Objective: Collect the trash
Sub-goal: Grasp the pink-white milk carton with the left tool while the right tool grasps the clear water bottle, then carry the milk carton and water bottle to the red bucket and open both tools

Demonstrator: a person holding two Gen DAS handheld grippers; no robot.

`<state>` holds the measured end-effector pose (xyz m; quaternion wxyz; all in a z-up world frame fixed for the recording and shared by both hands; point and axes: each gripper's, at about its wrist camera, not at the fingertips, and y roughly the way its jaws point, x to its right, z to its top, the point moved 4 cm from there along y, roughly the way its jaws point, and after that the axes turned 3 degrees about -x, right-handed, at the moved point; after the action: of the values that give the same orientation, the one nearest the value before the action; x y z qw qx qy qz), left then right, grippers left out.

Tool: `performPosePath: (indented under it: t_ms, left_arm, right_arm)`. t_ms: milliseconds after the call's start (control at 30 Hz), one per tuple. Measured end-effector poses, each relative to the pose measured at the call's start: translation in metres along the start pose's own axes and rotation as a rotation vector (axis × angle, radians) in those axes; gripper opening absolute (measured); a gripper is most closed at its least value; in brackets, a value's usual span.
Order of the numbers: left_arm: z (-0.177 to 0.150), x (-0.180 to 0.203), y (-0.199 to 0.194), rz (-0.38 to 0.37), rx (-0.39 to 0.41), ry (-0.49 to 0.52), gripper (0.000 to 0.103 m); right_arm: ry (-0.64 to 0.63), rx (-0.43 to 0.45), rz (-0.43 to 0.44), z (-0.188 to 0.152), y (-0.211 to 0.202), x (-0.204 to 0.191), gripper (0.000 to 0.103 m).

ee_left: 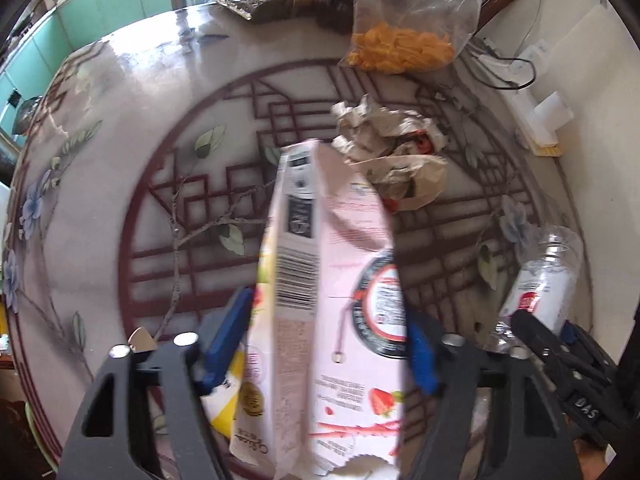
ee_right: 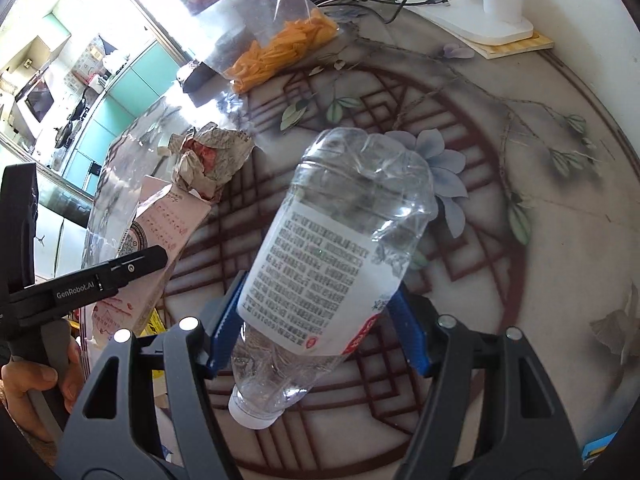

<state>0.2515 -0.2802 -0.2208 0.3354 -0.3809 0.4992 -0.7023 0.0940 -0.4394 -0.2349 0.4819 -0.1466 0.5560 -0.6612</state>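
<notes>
Left gripper (ee_left: 328,344): blue pads closed against both sides of a pink carton (ee_left: 332,280), which stands up off the desk (ee_left: 120,160) and leans slightly. A yellow scrap (ee_left: 224,408) sits low beside the carton; whether it is held too, cannot tell.

Centre of desk: crumpled paper wrapper (ee_left: 396,148) lies loose beyond the carton, not yet collected. Behind it, a clear bag of orange strips (ee_left: 400,48); trash or not, cannot tell.

Right gripper (ee_right: 316,328): pads clamped on the labelled middle of an empty plastic bottle (ee_right: 340,256), white cap pointing toward the camera, crushed base pointing away, lifted clear of the desk.

Judgement: both grippers are loaded, so the step in hand is carrying carton and bottle to a bin. To do it well, keep the squeeze steady; the bottle wall is thin and dented and may slip or buckle, and the carton is gripped low, so it may tip forward if swung fast. Move the two apart so they do not knock.

Not visible: any bin or trash bag; carton bottom cut off by the frame; carton print blurred
</notes>
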Motion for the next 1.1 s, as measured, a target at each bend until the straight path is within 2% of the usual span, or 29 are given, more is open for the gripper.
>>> performPosePath:
  t_ms: [233, 500, 800, 1100]
  left_arm:
    - [-0.006, -0.006, -0.019, -0.034, 0.026, -0.032, 0.057]
    - [-0.031, -0.018, -0.075, -0.047, 0.119, -0.052, 0.057]
    - [-0.083, -0.042, -0.127, -0.035, 0.212, -0.096, 0.057]
    - [-0.145, -0.076, -0.156, -0.004, 0.257, -0.177, 0.057]
  right_arm:
    - [-0.031, 0.008, 0.011, 0.004, -0.003, -0.015, 0.065]
    - [-0.09, 0.046, 0.045, 0.001, -0.026, -0.041, 0.065]
    - [-0.177, 0.09, 0.076, -0.014, -0.055, -0.077, 0.065]
    - [-0.277, 0.11, 0.108, -0.039, -0.077, -0.119, 0.065]
